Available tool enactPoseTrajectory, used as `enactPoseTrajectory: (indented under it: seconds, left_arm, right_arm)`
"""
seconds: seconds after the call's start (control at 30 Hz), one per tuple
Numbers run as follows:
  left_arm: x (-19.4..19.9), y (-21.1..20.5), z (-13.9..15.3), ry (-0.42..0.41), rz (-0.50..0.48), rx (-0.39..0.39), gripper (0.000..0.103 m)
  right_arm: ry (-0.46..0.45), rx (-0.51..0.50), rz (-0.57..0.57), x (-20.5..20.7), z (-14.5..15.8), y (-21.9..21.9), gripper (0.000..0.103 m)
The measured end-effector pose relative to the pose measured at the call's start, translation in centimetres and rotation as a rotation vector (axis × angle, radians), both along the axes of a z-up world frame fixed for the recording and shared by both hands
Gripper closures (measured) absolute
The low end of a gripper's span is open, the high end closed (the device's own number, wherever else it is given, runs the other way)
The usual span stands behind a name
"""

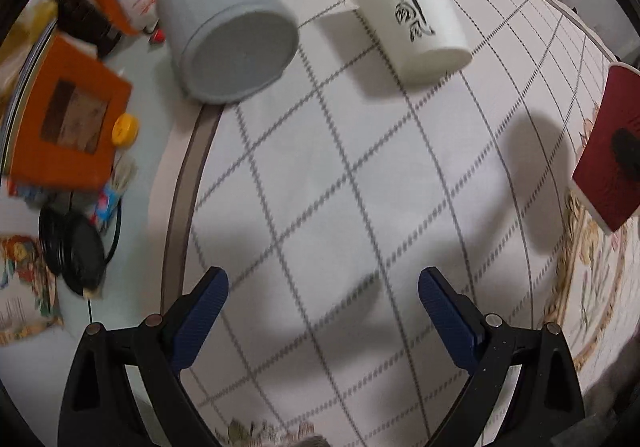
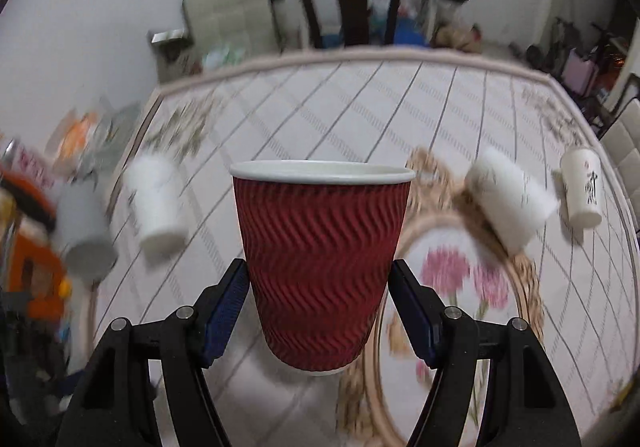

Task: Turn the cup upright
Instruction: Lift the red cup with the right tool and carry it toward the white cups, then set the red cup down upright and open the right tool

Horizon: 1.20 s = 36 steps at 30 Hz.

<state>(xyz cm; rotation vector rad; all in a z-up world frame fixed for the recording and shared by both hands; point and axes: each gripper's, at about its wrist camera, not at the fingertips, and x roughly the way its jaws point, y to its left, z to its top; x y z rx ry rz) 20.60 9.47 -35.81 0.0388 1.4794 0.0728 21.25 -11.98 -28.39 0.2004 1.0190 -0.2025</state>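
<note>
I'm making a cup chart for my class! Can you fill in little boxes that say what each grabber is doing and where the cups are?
right gripper: shut on the red ripple paper cup
red cup pose: rim up, held above the tablecloth
left gripper: open, holding nothing
gray cup: bottom toward the left camera, at the cloth's edge
white cup with black writing: upside down on the cloth
other white cups: one blurry, tipped; one by the far right edge
</note>
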Motion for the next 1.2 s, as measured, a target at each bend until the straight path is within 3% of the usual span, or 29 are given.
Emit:
enactPoseTrajectory:
  seconds: [0.1, 0.3, 0.63, 0.73, 0.83, 0.9, 1.2]
  left_arm:
    - [1.0, 0.0, -0.7, -0.01, -0.006, 0.013, 0.006]
    - [0.6, 0.6, -1.1, 0.004, -0.016, 0.014, 0.006]
    - [-2.6, -0.1, 1.8, -0.041, -0.059, 0.025, 0.006]
    - [-3.9, -0.5, 3.5, -0.075, -0.072, 0.028, 0.006]
    - [-5.0, -1.9, 5.4, -0.134, -0.089, 0.052, 0.006]
    - [-5.9, -2.5, 6.8, -0.174, -0.089, 0.056, 0.006]
    - [-10.0, -3.9, 14.4, -0.327, -0.077, 0.066, 0.0]
  right_arm:
    - [-0.093, -0.096, -0.014, 0.7, -1.6, -0.1, 0.03]
    - [-0.167, -0.203, 0.051, -0.5, -2.6, 1.6, 0.03]
    - [-0.072, -0.114, 0.056, -4.6, -3.5, 1.4, 0.027]
    - [-0.061, -0.102, 0.047, -5.6, -3.1, 1.1, 0.017]
    - [-0.057, -0.096, 0.032, -6.7, -1.8, 0.5, 0.011]
    - [-0.046, -0.106, 0.017, -7.7, -0.5, -0.1, 0.001]
    - [-0.052, -0.152, -0.034, -12.7, 7.8, -3.3, 0.0]
